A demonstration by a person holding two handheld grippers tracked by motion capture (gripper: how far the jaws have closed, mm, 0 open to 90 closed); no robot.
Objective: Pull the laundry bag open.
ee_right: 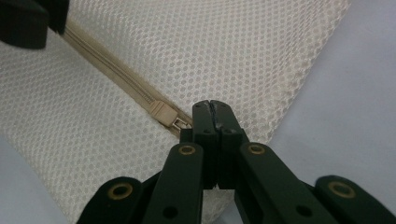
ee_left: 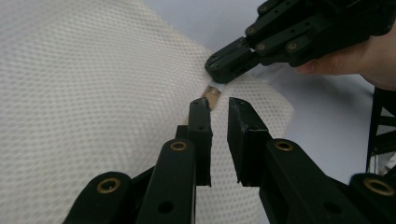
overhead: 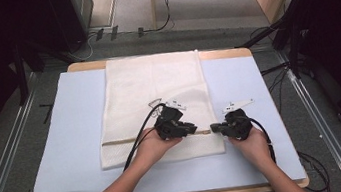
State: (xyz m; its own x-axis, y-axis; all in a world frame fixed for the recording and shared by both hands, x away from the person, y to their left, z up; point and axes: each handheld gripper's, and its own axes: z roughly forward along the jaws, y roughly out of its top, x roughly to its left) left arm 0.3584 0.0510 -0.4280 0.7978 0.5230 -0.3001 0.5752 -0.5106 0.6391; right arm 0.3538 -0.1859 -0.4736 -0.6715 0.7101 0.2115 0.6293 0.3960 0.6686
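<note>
Right gripper (ee_right: 214, 108) clamped on white mesh zippered bag (ee_right: 187, 56) by beige zipper (ee_right: 116, 70); left gripper (ee_left: 219, 109) jaws apart just beside.

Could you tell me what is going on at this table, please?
A person works on a white mesh bag lying flat on the table, a gripper in each hand. The right gripper is shut at the zipper pull near the bag's edge. The left gripper is open just above the zipper.

No legible text or markings.
</note>
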